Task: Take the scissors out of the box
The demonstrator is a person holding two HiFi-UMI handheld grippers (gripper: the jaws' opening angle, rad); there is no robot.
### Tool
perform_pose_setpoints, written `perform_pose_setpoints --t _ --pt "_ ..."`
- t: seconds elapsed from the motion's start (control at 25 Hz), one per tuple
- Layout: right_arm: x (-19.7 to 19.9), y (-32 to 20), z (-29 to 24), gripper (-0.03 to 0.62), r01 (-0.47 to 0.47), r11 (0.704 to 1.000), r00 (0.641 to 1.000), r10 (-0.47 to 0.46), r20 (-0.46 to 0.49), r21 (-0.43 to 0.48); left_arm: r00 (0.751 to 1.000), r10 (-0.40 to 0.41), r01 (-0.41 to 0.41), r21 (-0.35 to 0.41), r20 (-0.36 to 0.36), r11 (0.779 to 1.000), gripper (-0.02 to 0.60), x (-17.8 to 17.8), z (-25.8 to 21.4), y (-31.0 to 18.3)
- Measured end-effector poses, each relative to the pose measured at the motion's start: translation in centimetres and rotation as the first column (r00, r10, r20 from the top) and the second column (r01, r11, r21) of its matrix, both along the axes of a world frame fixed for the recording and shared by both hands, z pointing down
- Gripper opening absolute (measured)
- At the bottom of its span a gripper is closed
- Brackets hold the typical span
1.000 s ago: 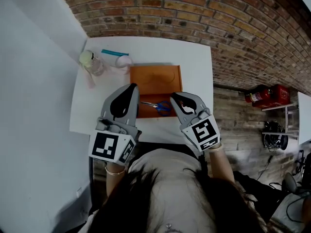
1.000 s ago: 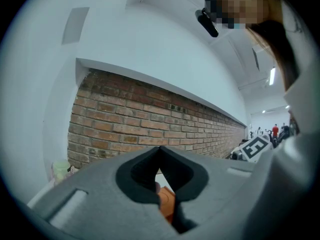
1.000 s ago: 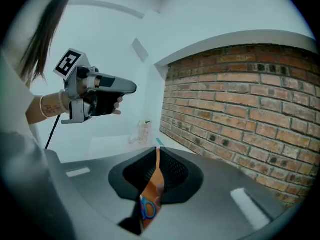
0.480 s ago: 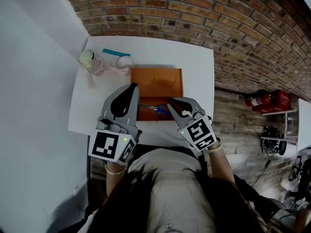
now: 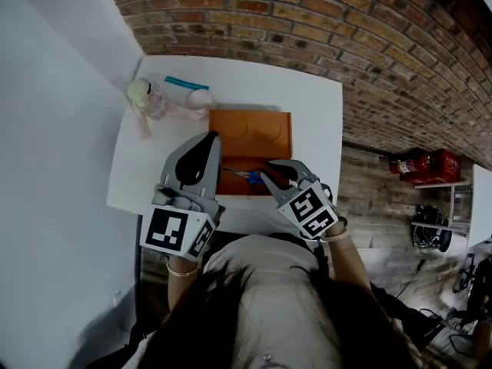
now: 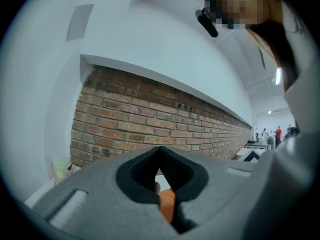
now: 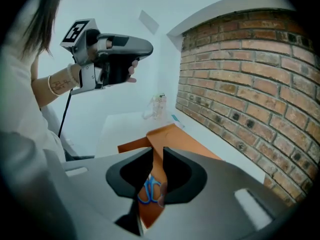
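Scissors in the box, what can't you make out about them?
Blades: right gripper view shows only blue handles of the scissors past the right gripper, whose jaws have just been opening, nothing between them.
Head view: that gripper overlaps the scissors; what shows is tiny.
Left gripper view: the left gripper hides all but a sliver of the box.

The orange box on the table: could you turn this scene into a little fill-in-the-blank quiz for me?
1. The blue-handled scissors lie ___ the open orange rectangular box.
2. The box rests on a ___ table.
3. The wall behind the table is built of ___.
Missing words: inside; white; brick.
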State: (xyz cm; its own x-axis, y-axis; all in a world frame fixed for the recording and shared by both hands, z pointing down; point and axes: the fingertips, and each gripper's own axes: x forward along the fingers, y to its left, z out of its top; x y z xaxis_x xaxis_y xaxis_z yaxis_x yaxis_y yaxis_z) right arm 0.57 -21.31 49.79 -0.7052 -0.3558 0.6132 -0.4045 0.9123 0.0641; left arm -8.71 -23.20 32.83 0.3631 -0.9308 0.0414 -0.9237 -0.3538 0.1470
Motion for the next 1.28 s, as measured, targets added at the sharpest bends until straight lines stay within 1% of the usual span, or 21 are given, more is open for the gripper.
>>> perform_pose_setpoints --t 0.44,0.68,1.08,1.28 --pt "-0.1 0.1 3.0 0.086 0.048 0.996 0.995 -0.054 -0.085 -0.077 1.000 -0.009 0.009 -0.014 -0.010 1.000 0.000 -0.3 0.7 -1.0" --pt "-0.1 0.0 4.3 0.092 0.069 0.992 0.988 -0.082 -0.129 -0.104 1.000 -0.014 0.014 -0.024 -0.016 1.000 0.000 -0.4 1.1 -1.4" --pt "-0.3 0.3 6.3 0.102 0.097 0.978 0.976 -0.130 -0.177 -0.182 1.000 -0.022 0.022 -0.042 -0.021 0.999 0.000 -0.6 1.7 -1.8" --pt "-0.2 0.3 7.3 0.104 0.110 0.972 0.967 -0.153 -0.206 -0.207 0.999 -0.025 0.024 -0.050 -0.024 0.998 0.000 -0.6 2.0 -2.0"
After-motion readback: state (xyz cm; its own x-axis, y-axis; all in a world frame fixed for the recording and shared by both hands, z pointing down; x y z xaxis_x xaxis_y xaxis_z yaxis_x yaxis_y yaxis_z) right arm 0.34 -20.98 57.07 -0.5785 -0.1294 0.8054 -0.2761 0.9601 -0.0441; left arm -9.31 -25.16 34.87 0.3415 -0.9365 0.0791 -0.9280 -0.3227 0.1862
